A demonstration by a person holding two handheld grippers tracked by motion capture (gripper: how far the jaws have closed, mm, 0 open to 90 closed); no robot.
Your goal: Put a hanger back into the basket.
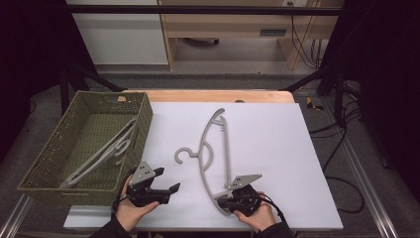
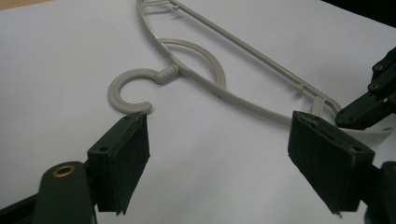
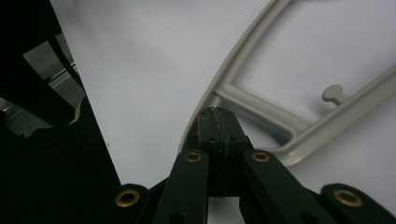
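Two grippers at one grey hanger [image 1: 214, 148] on the white board [image 1: 277, 148].

High view: the hanger lies mid-board, hook toward the green basket [image 1: 54, 153], which holds more hangers [image 1: 101, 156]; the right gripper [image 1: 229, 202] sits at its near end, the left gripper [image 1: 167, 182] just beside the hook. Left gripper view: left gripper [image 2: 219, 144] jaws spread wide, hook [image 2: 128, 91] just ahead. Right gripper view: right gripper [image 3: 218, 122] jaws pinched together on the hanger's [image 3: 261, 107] end.

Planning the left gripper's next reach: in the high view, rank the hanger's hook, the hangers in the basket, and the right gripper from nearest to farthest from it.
From the left gripper:
1. Hanger's hook, just ahead on the mat.
2. Hangers in the basket, to its left.
3. Right gripper, across to the right.
The first two are close.
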